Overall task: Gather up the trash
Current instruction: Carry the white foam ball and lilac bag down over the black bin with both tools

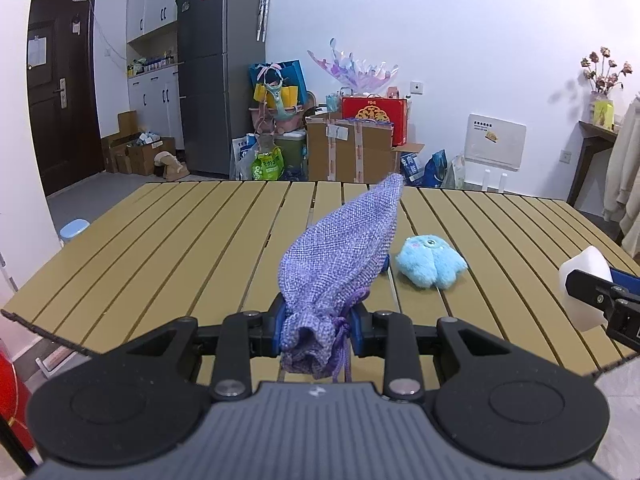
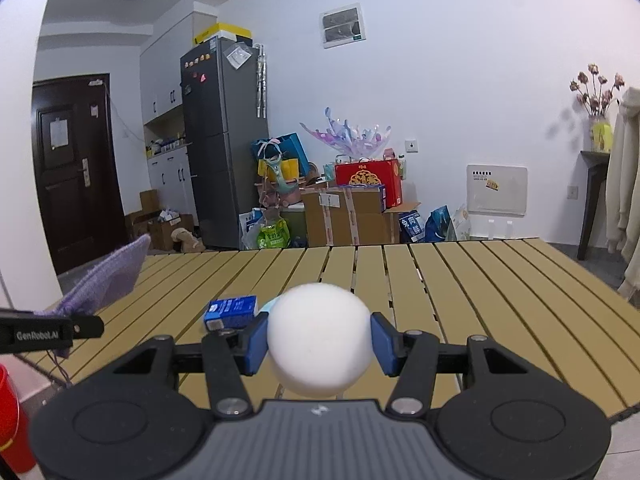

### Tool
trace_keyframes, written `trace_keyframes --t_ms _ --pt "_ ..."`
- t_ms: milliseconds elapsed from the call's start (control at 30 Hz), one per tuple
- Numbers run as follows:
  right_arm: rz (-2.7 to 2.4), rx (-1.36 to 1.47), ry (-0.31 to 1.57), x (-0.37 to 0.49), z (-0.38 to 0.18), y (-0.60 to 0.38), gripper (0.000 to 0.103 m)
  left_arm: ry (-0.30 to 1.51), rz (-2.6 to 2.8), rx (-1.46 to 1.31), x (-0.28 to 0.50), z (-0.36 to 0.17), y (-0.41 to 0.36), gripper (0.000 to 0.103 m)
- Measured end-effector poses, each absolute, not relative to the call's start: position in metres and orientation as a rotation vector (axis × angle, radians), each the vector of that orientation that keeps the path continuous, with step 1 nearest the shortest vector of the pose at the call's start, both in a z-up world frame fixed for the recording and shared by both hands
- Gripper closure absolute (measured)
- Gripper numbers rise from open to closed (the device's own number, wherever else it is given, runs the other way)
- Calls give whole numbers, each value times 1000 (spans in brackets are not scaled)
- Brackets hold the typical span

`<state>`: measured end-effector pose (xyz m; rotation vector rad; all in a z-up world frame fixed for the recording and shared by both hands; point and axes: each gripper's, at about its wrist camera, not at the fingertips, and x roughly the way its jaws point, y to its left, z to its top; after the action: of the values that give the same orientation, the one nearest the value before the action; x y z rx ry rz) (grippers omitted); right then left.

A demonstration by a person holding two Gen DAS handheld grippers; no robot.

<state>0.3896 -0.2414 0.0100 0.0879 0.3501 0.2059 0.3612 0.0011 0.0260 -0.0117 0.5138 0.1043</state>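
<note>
Left tongs clamped on the gathered neck of a purple drawstring pouch; the pouch body sticks forward over the worktop, tip reaching the far edge in frame center. Right tongs clamped on a white ball, blue pads pressing both sides.

Worktop is slatted, tan. In the left view, the left half and far right are bare, with plenty of room. A fluffy blue toy lies right of center, just beside the pouch. The near left edge of the worktop runs diagonally at lower left; the floor shows beyond it.

In the right view a blue carton lies on the slats just left of the ball. A sliver of light blue shows behind the ball, mostly hidden, so I can't say what it is. The pouch shows at the left edge, blurred. A red container is cut off at lower left, below the worktop edge.

In the left view, the right tongs and ball are cropped at the right edge.
</note>
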Motion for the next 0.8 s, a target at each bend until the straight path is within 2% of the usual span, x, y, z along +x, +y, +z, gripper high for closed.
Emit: trace_keyframes --t_ms 467,800 --pt "201 3 358 289 29 -238 51 508 75 -19 275 34 9 73" --pt "225 -26 428 239 6 -230 51 547 64 -12 229 13 13 73"
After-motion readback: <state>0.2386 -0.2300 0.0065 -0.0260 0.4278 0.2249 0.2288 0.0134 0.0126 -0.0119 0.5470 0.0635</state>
